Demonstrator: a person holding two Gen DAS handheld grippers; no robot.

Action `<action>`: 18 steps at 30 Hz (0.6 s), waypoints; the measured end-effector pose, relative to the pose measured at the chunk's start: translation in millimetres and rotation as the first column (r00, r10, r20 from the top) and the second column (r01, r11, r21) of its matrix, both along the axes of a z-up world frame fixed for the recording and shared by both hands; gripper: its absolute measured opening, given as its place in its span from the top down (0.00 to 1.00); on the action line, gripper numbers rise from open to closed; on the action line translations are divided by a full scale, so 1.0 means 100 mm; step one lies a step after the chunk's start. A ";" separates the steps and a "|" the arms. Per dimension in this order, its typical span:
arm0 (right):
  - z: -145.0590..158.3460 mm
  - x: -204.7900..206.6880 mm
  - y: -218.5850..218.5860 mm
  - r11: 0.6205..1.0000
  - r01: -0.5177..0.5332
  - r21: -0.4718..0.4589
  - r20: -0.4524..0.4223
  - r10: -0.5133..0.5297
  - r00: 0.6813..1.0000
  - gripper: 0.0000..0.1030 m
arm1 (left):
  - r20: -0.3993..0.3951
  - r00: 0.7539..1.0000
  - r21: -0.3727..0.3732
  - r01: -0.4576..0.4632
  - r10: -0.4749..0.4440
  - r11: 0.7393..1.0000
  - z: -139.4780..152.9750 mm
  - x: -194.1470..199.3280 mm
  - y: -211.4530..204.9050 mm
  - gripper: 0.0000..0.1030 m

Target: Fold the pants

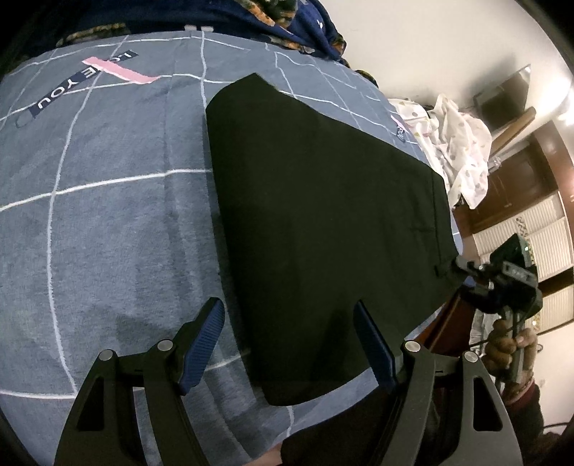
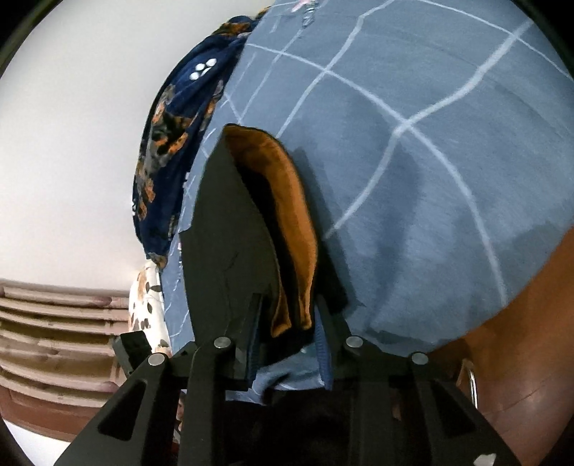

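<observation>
Black pants (image 1: 323, 200) lie flat on a grey-blue checked bedsheet (image 1: 107, 215), folded to a long panel. My left gripper (image 1: 290, 322) hovers open over their near end. One blue-padded finger (image 1: 206, 340) is above the sheet, the other (image 1: 375, 347) above the black cloth, and nothing is pinched. My right gripper (image 1: 461, 265), carried by a hand (image 1: 513, 344), sits at the pants' right edge. In the right wrist view that gripper (image 2: 288, 322) is shut on the raised edge of the pants (image 2: 229, 233), whose orange lining (image 2: 287, 215) shows between the fingers.
A dark blue floral blanket (image 1: 305, 28) (image 2: 168, 143) is bunched at the bed's far side. A white spotted cloth (image 1: 462, 150) lies heaped beyond the pants' right edge. Brown wooden furniture (image 1: 520, 172) stands past the bed. The sheet (image 2: 430, 179) spreads out right of the pants.
</observation>
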State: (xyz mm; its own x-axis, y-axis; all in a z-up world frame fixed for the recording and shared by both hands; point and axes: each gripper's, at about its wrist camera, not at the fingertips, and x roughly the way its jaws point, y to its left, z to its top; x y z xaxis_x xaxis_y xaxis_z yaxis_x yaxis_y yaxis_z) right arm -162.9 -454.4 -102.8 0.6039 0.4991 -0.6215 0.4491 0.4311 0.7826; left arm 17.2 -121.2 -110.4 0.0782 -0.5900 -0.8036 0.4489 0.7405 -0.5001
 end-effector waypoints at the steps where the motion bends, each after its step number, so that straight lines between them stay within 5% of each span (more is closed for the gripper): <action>1: 0.05 0.06 0.04 0.999 -0.011 0.049 0.048 0.008 0.999 0.78 | 0.009 1.000 0.000 -0.005 0.005 1.000 0.01 0.00 0.02 0.28; 5: 0.32 0.23 0.13 0.981 -0.051 0.187 0.274 -0.002 0.962 0.80 | 0.021 0.998 -0.033 -0.066 0.066 0.997 0.09 0.08 0.14 0.28; 6: 0.33 0.24 0.11 0.985 -0.045 0.167 0.274 -0.003 0.962 0.81 | 0.012 0.997 -0.041 -0.078 0.079 0.996 0.09 0.10 0.17 0.27; 8: 0.16 0.19 -0.01 0.995 0.002 0.096 0.175 -0.019 0.984 0.81 | -0.007 0.996 -0.045 -0.093 0.092 0.995 0.06 0.13 0.20 0.27; 11: -0.35 0.05 -0.16 0.988 0.062 0.141 0.018 -0.065 0.998 0.81 | -0.015 0.996 -0.032 -0.087 0.086 0.996 0.00 0.13 0.17 0.26; 13: -0.42 0.01 -0.17 0.982 0.074 0.175 0.031 -0.080 0.996 0.82 | -0.021 0.997 -0.017 -0.074 0.074 0.997 -0.05 0.12 0.13 0.26; 18: -0.25 0.11 -0.12 0.998 0.014 0.065 0.042 -0.016 0.999 0.78 | 0.004 0.999 -0.004 -0.044 0.044 0.999 -0.03 0.09 0.02 0.26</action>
State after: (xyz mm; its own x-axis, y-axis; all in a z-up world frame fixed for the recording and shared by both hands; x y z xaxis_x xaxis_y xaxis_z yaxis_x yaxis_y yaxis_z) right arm -151.8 -466.8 -127.5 0.6370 0.5280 -0.5616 0.4207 0.3724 0.8273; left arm 26.3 -119.1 -113.1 0.1073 -0.5889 -0.8011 0.4184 0.7577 -0.5009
